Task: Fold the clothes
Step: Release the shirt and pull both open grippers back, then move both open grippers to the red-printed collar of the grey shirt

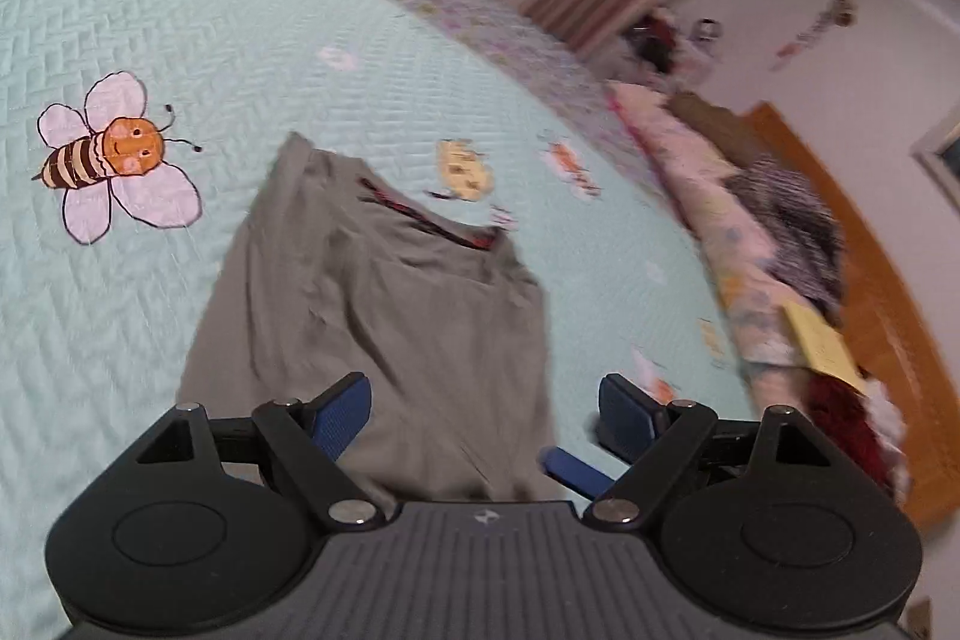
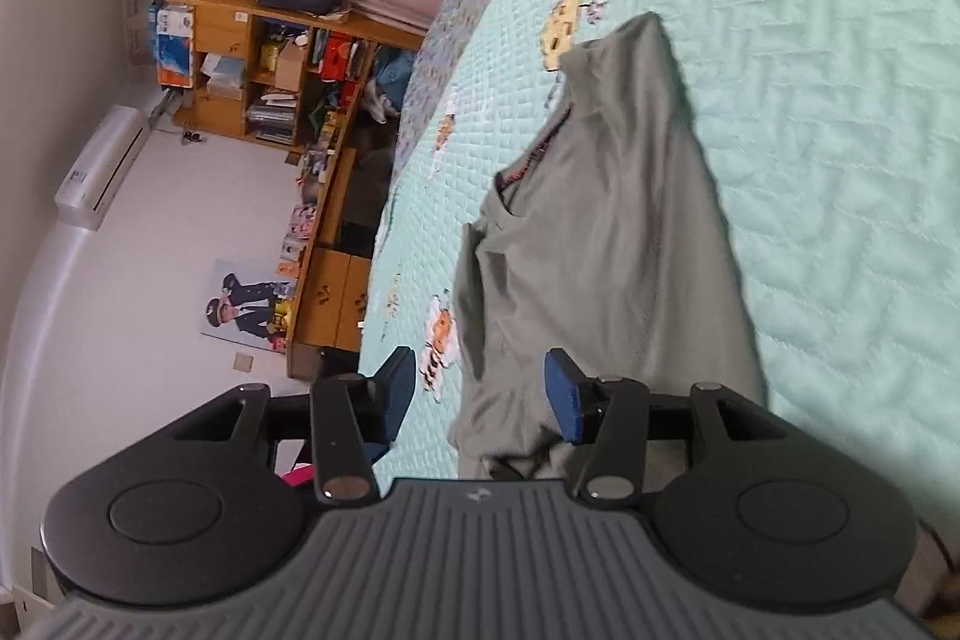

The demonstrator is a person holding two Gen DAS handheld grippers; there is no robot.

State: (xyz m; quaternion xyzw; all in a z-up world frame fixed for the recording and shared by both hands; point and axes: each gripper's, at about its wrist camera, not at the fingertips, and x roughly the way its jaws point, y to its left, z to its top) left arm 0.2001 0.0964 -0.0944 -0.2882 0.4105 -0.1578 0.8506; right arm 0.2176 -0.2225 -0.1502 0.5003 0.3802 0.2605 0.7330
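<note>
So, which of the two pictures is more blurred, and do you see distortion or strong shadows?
Left wrist view: motion blur smears the grey garment and the pile along the bed edge; the large bee print stays fairly sharp. Right wrist view: clearer, the wooden shelf is readable. Both: fisheye bending, dark corners, soft lighting, no glare.

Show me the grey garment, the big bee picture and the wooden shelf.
grey garment (image 1: pixel 384 316): left wrist view, middle of the cloth.
big bee picture (image 1: pixel 114 154): left wrist view, its body.
wooden shelf (image 2: pixel 258 58): right wrist view, shelf front.
</note>
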